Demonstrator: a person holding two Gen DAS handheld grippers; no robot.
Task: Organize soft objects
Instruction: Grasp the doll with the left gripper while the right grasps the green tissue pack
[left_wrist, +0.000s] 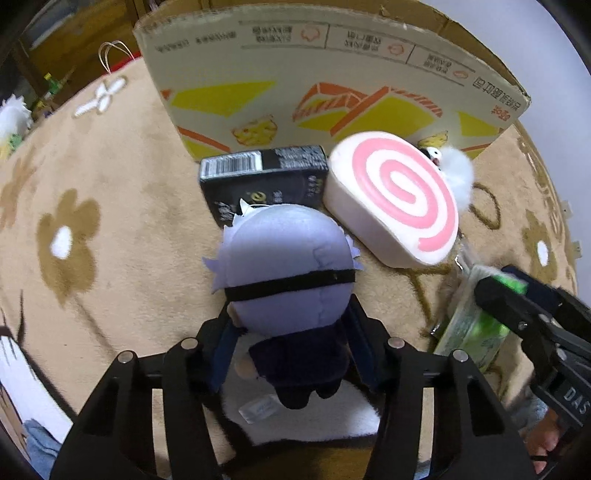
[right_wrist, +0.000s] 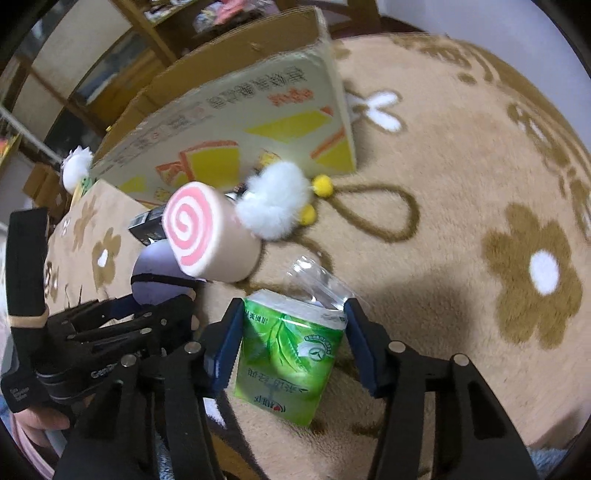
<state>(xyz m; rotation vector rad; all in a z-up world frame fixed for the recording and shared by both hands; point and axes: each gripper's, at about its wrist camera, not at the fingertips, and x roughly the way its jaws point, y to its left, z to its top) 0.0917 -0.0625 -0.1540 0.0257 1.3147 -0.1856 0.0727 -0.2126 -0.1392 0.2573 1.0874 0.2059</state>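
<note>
Doll (left_wrist: 291, 266) before box (left_wrist: 264, 177) — swirl cushion (left_wrist: 395, 199) right, carton (left_wrist: 332, 85) behind.

Left black two-finger gripper with blue pads (left_wrist: 291, 332): fingers set either side of plush doll body, pads pressed against it, doll clamped between them. Seen from right wrist view, left gripper (right_wrist: 147, 306) sits low at left, just beside right one, angled toward it; bare hand (right_wrist: 40, 421) grips its handle.

Right black two-finger gripper with blue pads (right_wrist: 293, 332): fingers bracket green tissue pack, both pads touching its sides, pack held. In left wrist view, right gripper (left_wrist: 506, 291) enters from right edge, tips blurred.
</note>
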